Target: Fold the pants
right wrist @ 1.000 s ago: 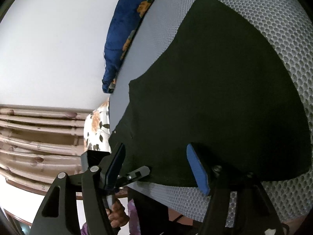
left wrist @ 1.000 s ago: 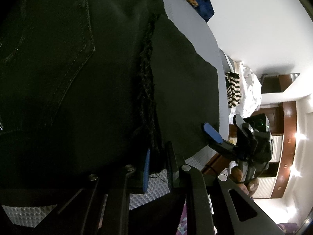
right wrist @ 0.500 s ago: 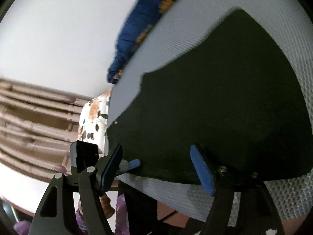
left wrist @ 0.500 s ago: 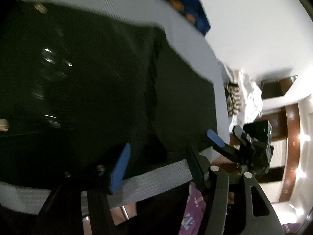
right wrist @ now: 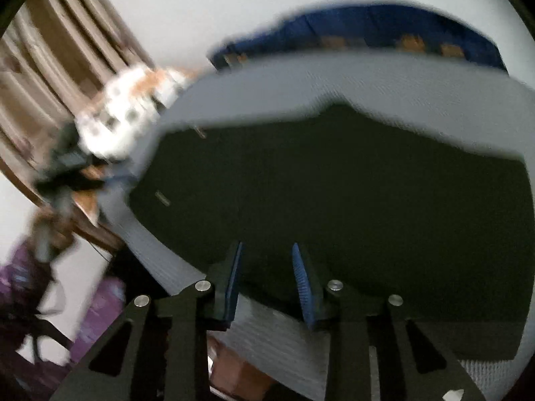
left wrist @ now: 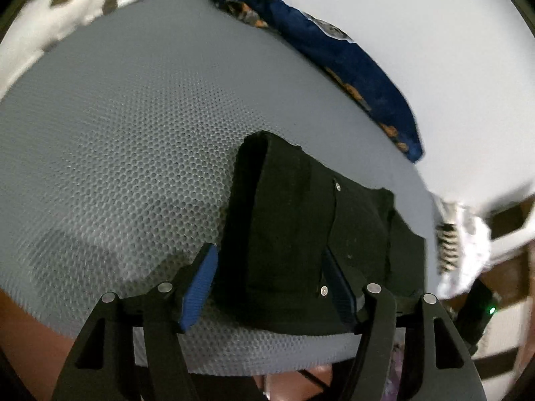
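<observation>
pants (left wrist: 301, 234) black, folded into a compact stack on the grey mesh mattress (left wrist: 117, 133), two metal rivets showing on the top layer, raw edges stacked on the far right side. My left gripper (left wrist: 267, 284): jaws wide open, holding nothing, pants sitting between and just ahead of them, left pad over bare mesh. My right gripper (right wrist: 267, 277): jaws part open, narrow gap, near edge of the pants (right wrist: 334, 183) between the pads; can't tell if they touch cloth, frame is blurred. Blue floral blanket (left wrist: 334, 50) beyond the pants at the far edge of the mattress. Versus 1 s ago: left jaws were clamped on the cloth, now released and pulled back; right jaws were wide, now narrower; pants look smaller from the left side
</observation>
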{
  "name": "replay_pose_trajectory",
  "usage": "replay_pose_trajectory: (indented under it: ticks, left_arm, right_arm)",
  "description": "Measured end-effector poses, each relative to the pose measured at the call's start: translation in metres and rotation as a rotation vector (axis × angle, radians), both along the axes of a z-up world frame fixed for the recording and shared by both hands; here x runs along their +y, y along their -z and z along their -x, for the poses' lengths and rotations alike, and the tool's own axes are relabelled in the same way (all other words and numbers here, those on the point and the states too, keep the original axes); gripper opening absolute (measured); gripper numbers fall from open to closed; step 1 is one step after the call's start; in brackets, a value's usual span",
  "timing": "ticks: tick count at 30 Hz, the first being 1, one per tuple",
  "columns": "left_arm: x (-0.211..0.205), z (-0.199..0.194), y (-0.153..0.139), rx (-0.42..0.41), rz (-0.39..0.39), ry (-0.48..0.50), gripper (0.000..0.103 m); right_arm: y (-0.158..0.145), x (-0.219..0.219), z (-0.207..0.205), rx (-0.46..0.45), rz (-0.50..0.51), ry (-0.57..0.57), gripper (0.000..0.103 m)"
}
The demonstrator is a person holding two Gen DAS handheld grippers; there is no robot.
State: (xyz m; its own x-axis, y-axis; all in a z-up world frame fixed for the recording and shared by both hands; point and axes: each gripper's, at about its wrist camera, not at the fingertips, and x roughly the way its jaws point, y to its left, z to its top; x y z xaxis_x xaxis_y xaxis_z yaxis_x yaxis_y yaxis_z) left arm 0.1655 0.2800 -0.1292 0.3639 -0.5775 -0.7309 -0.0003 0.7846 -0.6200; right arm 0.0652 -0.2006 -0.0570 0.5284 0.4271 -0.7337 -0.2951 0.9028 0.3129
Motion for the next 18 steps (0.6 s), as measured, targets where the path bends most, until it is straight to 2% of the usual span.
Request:
replay_pose_trajectory:
  ticks: [2,3,4,6,7,9,12,15,17,18]
  left_arm:
    - [-0.001,-0.011,0.006,-0.009,0.042,0.076,0.065]
    - [-0.007,-0.019,0.010,-0.024,0.064,0.154,0.069]
    - [-0.012,-0.025,0.015,-0.026,0.057,0.216,0.077]
    - [-0.020,-0.040,0.027,-0.021,0.011,0.282,0.078]
    - [-0.022,-0.049,0.035,-0.006,0.032,0.313,0.078]
    - [-0.015,-0.063,0.039,-0.036,0.116,0.330,0.081]
    - [-0.016,-0.080,0.045,-0.028,0.200,0.373,0.081]
    - [-0.037,-0.092,0.045,-0.053,0.180,0.432,0.078]
    - [-0.050,-0.098,0.047,-0.017,0.168,0.456,0.060]
    - [-0.057,-0.099,0.048,-0.001,0.146,0.473,0.045]
  right_arm:
    - [-0.025,0.031,-0.005,-0.061,0.004,-0.078,0.044]
    - [-0.030,0.043,-0.007,-0.078,0.007,-0.095,0.061]
    - [-0.034,0.056,-0.008,-0.092,0.006,-0.107,0.068]
    - [-0.030,0.077,-0.015,-0.079,-0.008,-0.133,0.067]
    - [-0.024,0.085,-0.017,-0.054,-0.008,-0.137,0.067]
    - [-0.010,0.094,-0.021,-0.008,-0.015,-0.130,0.067]
    - [0.009,0.098,-0.021,0.059,-0.024,-0.110,0.067]
    - [0.017,0.092,-0.020,0.104,-0.057,-0.086,0.067]
    - [0.020,0.091,-0.027,0.129,-0.100,-0.059,0.067]
    - [0.021,0.091,-0.030,0.135,-0.122,-0.048,0.067]
